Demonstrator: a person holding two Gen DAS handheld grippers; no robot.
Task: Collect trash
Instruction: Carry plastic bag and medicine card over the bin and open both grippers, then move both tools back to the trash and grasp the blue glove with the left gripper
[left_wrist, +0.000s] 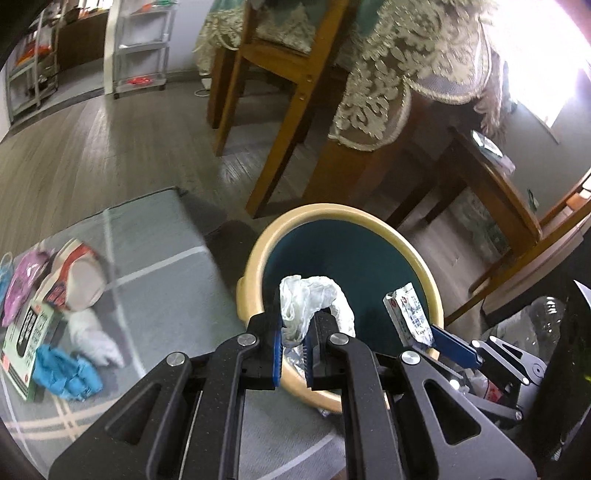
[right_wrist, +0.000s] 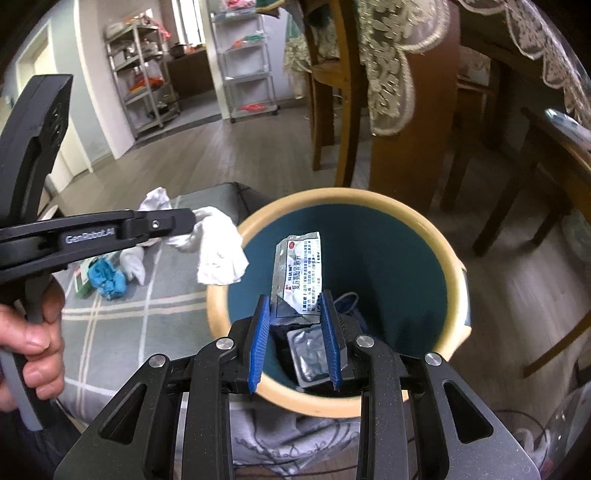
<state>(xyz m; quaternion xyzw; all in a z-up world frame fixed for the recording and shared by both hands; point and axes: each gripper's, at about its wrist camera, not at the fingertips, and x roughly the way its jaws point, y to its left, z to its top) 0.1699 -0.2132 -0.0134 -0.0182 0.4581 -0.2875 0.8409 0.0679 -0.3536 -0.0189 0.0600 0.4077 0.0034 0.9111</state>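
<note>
My left gripper (left_wrist: 297, 332) is clenched on a crumpled white tissue (left_wrist: 314, 302), which hangs over the near-left rim of the cream bin (left_wrist: 255, 258) at the centre of the frame; seen from the right wrist view, the tissue (right_wrist: 218, 254) sits just outside the bin's upper-left edge (right_wrist: 221, 295), overlapping the rim. My right gripper (right_wrist: 295, 328) grasps a silver medicine sachet (right_wrist: 301, 269) by its lower end, holding it upright inside the bin's mouth, above a foil blister pack (right_wrist: 310, 354) lying in the bin. The bin's dark teal interior is wide open beyond the sachet toward the far rim. To the left of the bin, the grey checked rug (left_wrist: 155, 258) carries more litter: a blue glove (left_wrist: 66, 373), a white wad (left_wrist: 96, 339) and a green box (left_wrist: 26, 343) in the lower left of the frame, well apart from the bin. Chair legs (left_wrist: 280, 147) stand just behind the bin's far rim, closing that side.
</note>
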